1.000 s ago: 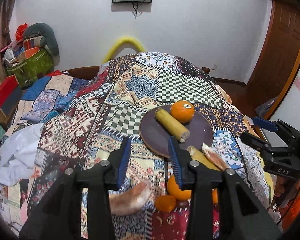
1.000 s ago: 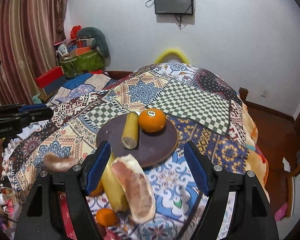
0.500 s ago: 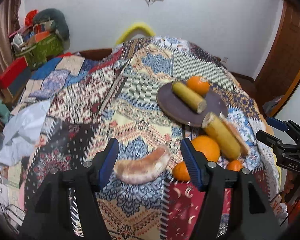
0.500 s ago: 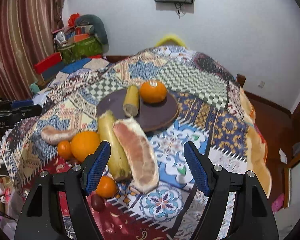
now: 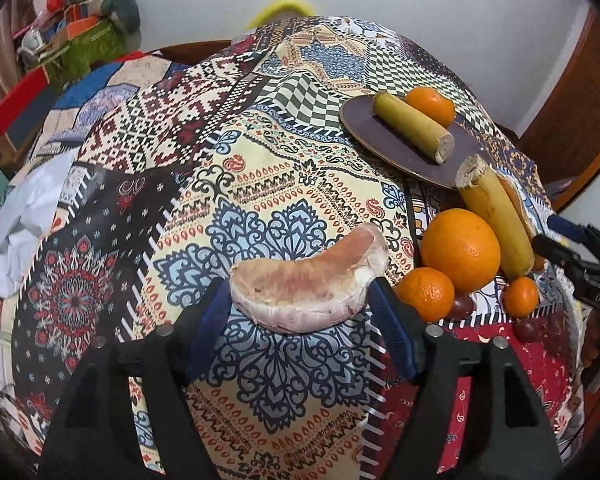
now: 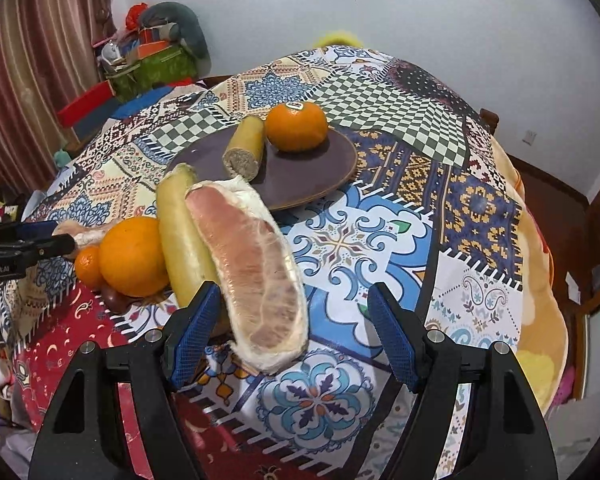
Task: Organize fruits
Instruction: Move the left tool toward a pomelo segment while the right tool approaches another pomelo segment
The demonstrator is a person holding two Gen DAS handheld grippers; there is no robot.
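Observation:
A dark round plate (image 5: 404, 148) (image 6: 300, 172) holds a banana piece (image 5: 412, 126) (image 6: 246, 148) and an orange (image 5: 430, 105) (image 6: 297, 126). A pomelo segment (image 5: 306, 280) lies on the cloth between the open fingers of my left gripper (image 5: 300, 324); contact is unclear. My right gripper (image 6: 292, 336) is open around the near end of a second pomelo segment (image 6: 248, 268). Beside it lie a banana (image 6: 184, 240) (image 5: 496, 220), a large orange (image 6: 134, 256) (image 5: 460, 250) and small oranges (image 5: 425, 294) (image 6: 88, 266).
The patterned tablecloth (image 5: 260, 184) (image 6: 380, 240) covers the table and drops off at the edges. Dark small fruits (image 5: 526, 330) lie near the red patch. Clutter and a green bag (image 6: 156, 68) stand by the far wall. A curtain (image 6: 28, 80) hangs on the left.
Both grippers have moved down and closer to the table. The left now straddles one pomelo segment, the right the other. Both stayed open.

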